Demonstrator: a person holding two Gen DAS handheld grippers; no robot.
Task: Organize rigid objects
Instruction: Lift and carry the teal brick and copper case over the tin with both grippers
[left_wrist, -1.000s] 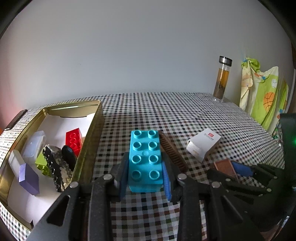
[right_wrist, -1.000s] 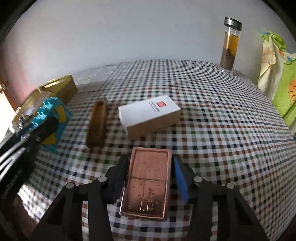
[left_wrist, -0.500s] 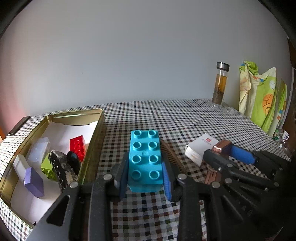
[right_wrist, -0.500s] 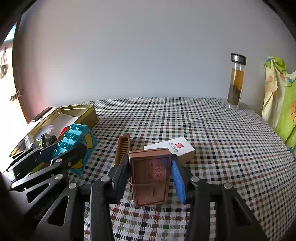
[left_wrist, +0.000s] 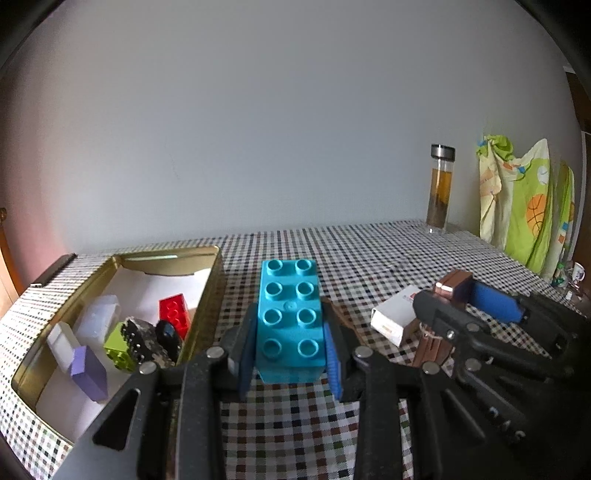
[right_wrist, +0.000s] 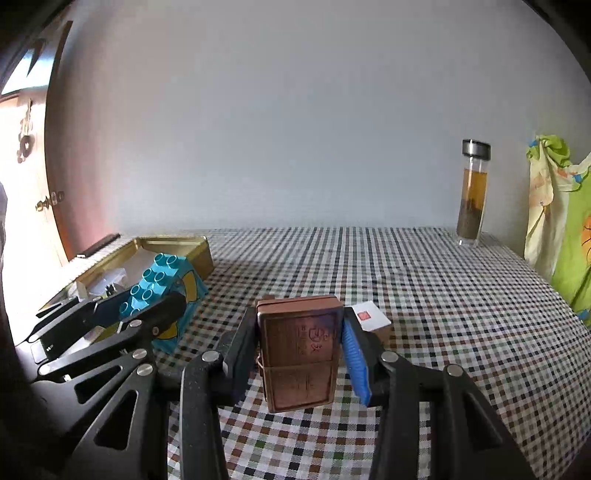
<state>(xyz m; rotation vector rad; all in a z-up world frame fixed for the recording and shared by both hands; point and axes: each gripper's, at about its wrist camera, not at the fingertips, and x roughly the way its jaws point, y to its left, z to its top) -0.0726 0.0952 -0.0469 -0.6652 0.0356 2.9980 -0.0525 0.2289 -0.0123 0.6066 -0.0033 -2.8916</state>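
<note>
1. My left tongs (left_wrist: 290, 363) point slightly downward over the checked desk (left_wrist: 369, 266) and clamp a teal brick (left_wrist: 289, 317) by its long sides, studs up, clear of the cloth.
2. My right tongs (right_wrist: 300, 354) tilt down much the same and grip a copper tin (right_wrist: 298, 354), held off the desk; their jaws have just been closing on it, and the pads now press its two side edges.
3. From the left camera the right tongs sit just to the right of my left pair, the copper tin showing edge-on at their tips.
4. A gold tray (left_wrist: 210, 291) lies on the desk left of the brick, close beside my left tongs.
5. Inside the tray, on a white lining: a red brick (left_wrist: 173, 312), a green piece (left_wrist: 116, 345), a black studded piece (left_wrist: 142, 341), a black oval thing (left_wrist: 168, 334), a purple block (left_wrist: 88, 373) and two pale clear blocks (left_wrist: 98, 319).
6. A white box (left_wrist: 393, 317) lies on the desk behind the right tongs, with a brown comb (left_wrist: 430, 347) partly hidden beside it.
7. A bottle (right_wrist: 472, 192) of amber liquid stands at the far edge of the desk by the wall.
</note>
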